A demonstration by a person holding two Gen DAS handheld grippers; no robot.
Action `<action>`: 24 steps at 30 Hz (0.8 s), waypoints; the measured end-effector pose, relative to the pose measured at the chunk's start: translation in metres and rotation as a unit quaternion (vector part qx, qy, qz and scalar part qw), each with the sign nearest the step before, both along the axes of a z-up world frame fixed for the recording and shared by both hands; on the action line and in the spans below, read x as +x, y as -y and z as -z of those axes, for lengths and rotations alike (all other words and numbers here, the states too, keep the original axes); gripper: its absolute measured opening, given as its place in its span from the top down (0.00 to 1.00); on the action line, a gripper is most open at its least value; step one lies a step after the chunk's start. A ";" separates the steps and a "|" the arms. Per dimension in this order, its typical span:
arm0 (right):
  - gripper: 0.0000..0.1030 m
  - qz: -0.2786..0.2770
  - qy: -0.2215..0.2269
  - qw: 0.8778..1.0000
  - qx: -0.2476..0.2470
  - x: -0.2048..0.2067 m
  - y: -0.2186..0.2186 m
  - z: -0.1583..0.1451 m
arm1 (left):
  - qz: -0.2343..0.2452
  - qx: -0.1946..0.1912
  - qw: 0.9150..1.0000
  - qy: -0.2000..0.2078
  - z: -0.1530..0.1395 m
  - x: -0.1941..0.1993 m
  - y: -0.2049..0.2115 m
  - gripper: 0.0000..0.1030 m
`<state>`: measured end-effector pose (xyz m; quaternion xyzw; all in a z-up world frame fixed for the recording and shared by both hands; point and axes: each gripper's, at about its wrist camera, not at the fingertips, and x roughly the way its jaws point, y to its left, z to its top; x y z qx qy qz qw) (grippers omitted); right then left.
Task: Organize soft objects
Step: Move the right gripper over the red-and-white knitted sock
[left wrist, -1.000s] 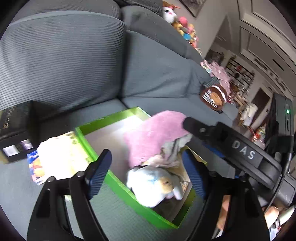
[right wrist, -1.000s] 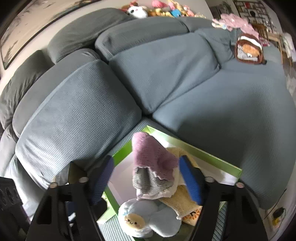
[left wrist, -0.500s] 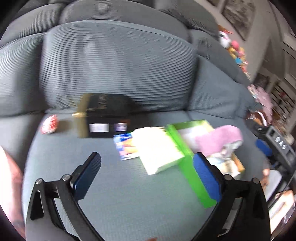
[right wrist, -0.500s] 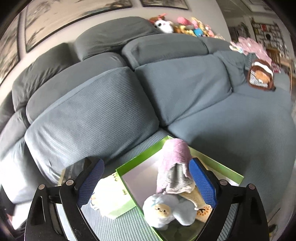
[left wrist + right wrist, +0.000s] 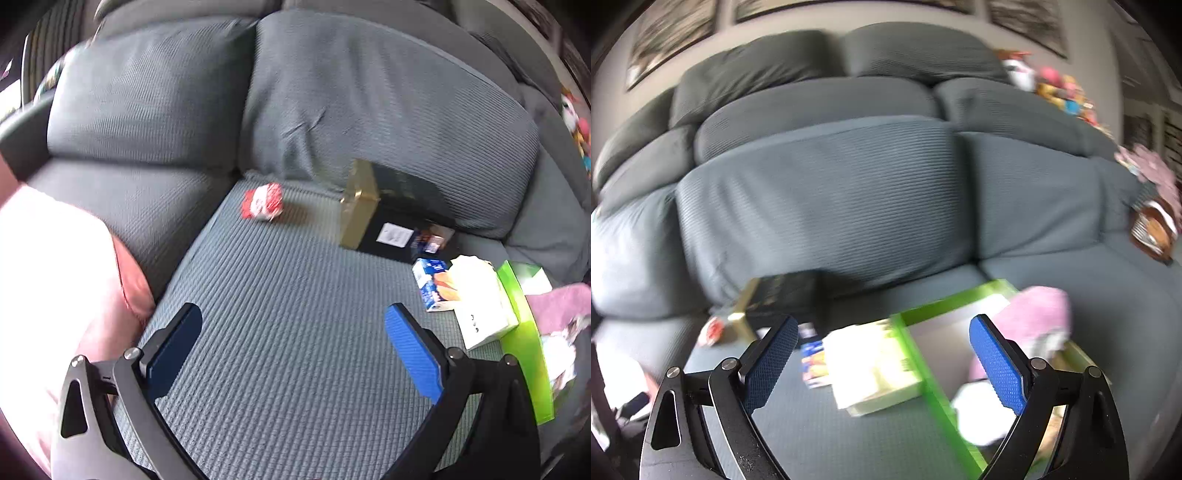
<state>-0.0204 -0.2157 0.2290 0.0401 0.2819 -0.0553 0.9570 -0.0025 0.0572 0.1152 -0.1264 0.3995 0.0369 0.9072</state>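
Both claws stood wide apart and empty — the left claw (image 5: 293, 345) faced the small red soft item (image 5: 263, 201), likely next for the green box (image 5: 923, 373); the right claw (image 5: 882, 363) hovered over it.

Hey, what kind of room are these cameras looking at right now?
Most likely a home living room. A big grey sectional sofa fills both views, framed pictures hang on the wall behind it, and a row of plush toys sits along the top of the backrest.
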 end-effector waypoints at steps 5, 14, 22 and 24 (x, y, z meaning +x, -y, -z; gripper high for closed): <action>0.09 -0.072 -0.018 0.997 -0.029 0.013 -0.058 0.007 | -0.053 -0.014 0.998 -0.019 0.008 -0.001 -0.040 0.04; 0.09 -0.204 -0.095 0.973 0.055 0.070 -0.148 0.038 | -0.131 -0.060 0.989 -0.040 0.016 -0.006 -0.102 0.04; 0.09 -0.260 -0.193 0.944 0.062 0.153 -0.246 0.096 | -0.162 -0.085 0.981 -0.057 0.021 -0.007 -0.122 0.05; 0.12 -0.253 -0.202 0.945 0.046 0.168 -0.262 0.110 | -0.163 -0.086 0.981 -0.055 0.021 -0.006 -0.122 0.05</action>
